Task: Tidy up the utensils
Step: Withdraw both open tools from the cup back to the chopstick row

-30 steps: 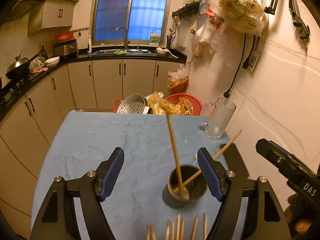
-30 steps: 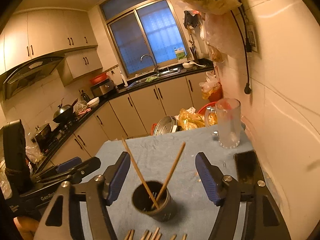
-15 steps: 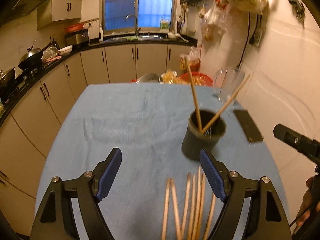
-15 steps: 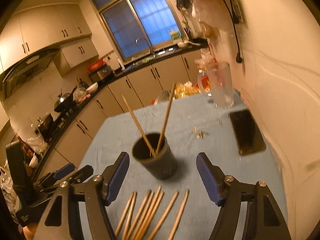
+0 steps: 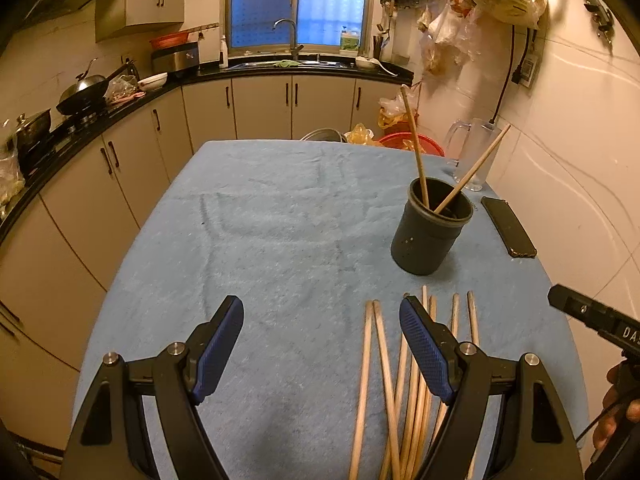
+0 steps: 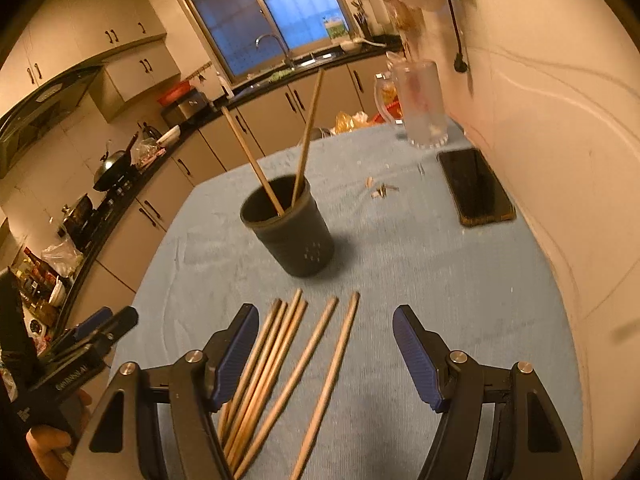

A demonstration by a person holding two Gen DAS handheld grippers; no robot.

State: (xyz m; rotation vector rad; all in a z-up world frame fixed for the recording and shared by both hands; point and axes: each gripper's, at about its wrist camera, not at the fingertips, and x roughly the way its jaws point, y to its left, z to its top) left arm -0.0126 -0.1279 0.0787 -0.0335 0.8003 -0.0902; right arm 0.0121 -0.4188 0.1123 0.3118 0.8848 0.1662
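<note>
- Worktop [image 5: 280, 220]: covered by a blue cloth and set against a pale wall on the right; kitchen cabinets and a sink under a window are seen at the far side of the room.
- Dark cup [image 5: 430, 228]: stood upright on the right half of the worktop, with two chopsticks [image 5: 416, 148] leaned inside it, their tips spread apart above the rim.
- Loose chopsticks [image 6: 280, 360]: laid flat on the cloth at the near edge, just in front of the cup and apart from it; most are bunched together on the left, and two are fanned out to the right. About seven can be counted, though the near ends are hidden behind the fingers.
- Left gripper [image 5: 320, 344]: held over bare cloth, its blue-padded fingers spread wide with nothing between them; the right finger [image 5: 424, 344] is seen in front of the chopstick bundle, and whether contact is made cannot be told.
- Right gripper [image 6: 320, 352]: fingers likewise released and empty-handed; the two fanned chopsticks are seen in the gap between them, ungripped.
- Phone [image 6: 476, 188]: laid flat near the wall, to the right of the cup.
- Glass mug [image 6: 420, 108]: stood at the far right corner, beyond the phone; its outline is blurred in the right wrist view.
- Small scraps [image 6: 380, 191]: scattered on the cloth between cup and phone.
</note>
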